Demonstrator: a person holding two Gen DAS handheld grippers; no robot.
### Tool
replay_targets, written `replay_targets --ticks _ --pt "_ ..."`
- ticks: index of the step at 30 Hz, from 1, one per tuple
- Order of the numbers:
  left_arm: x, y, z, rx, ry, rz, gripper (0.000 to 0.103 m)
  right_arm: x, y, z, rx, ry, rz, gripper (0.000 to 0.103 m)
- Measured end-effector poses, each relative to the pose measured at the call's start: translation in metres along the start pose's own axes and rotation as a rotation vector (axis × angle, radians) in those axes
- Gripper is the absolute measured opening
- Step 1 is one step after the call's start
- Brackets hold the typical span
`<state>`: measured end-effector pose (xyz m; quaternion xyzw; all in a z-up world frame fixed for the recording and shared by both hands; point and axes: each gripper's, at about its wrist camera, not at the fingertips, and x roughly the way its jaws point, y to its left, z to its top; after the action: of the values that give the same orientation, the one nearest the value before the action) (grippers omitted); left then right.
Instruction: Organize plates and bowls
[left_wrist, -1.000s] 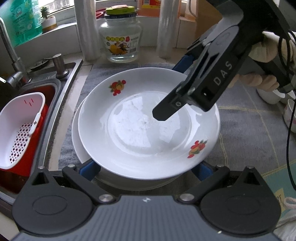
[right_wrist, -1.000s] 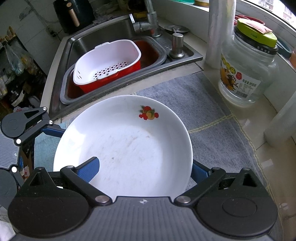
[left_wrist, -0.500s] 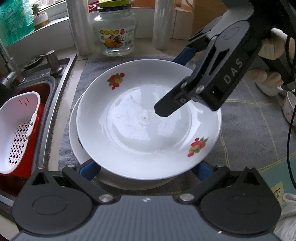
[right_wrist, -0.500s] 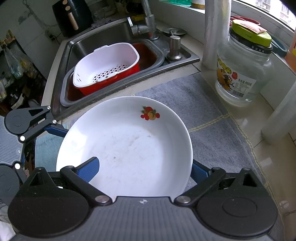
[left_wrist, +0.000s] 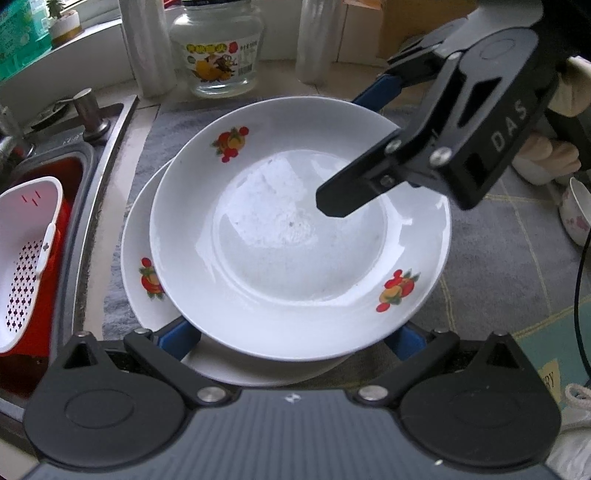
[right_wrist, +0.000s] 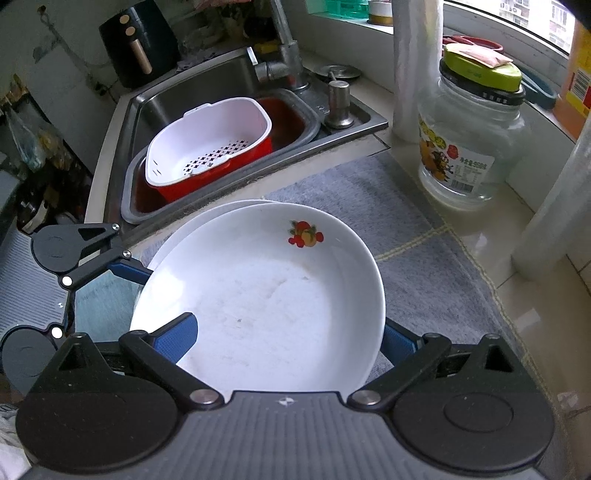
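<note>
A white plate with fruit prints (left_wrist: 295, 258) lies over a second like plate (left_wrist: 147, 273) on the grey mat; the lower one peeks out at the left. In the right wrist view the upper plate (right_wrist: 266, 302) fills the near field, with the lower plate's rim (right_wrist: 221, 208) behind it. My right gripper (right_wrist: 288, 339) has one blue finger (right_wrist: 177, 336) over the plate and one under its right rim, shut on the upper plate. My left gripper (left_wrist: 291, 336) is open, its blue fingers (left_wrist: 177, 336) at the plates' near edge, under the upper plate.
A sink with a white colander in a red basin (right_wrist: 210, 147) lies to the left. A glass jar (right_wrist: 469, 140) and white rolls (right_wrist: 417, 66) stand by the window. A small patterned bowl (left_wrist: 576, 210) sits at the mat's right edge.
The upper plate has shifted to the right over the lower plate, so the lower plate's left rim and fruit print show. Both cameras have drawn back a little.
</note>
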<state>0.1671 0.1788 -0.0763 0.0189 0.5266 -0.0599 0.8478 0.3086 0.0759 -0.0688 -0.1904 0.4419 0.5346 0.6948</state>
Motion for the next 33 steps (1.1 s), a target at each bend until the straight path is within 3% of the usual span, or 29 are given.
replay_targets --ticks 9,15,33 --pt "0.009 0.004 0.016 0.05 0.114 -0.029 0.102 -0.007 -0.002 -0.005 0.045 -0.031 0.008 0.103" --pt "0.018 -0.003 0.021 0.11 0.163 0.004 0.102 -0.017 -0.006 -0.012 0.096 -0.072 0.035 0.103" --pt "0.008 -0.012 0.011 0.145 0.15 0.025 0.102 -0.018 0.001 -0.017 0.09 -0.058 0.01 0.103"
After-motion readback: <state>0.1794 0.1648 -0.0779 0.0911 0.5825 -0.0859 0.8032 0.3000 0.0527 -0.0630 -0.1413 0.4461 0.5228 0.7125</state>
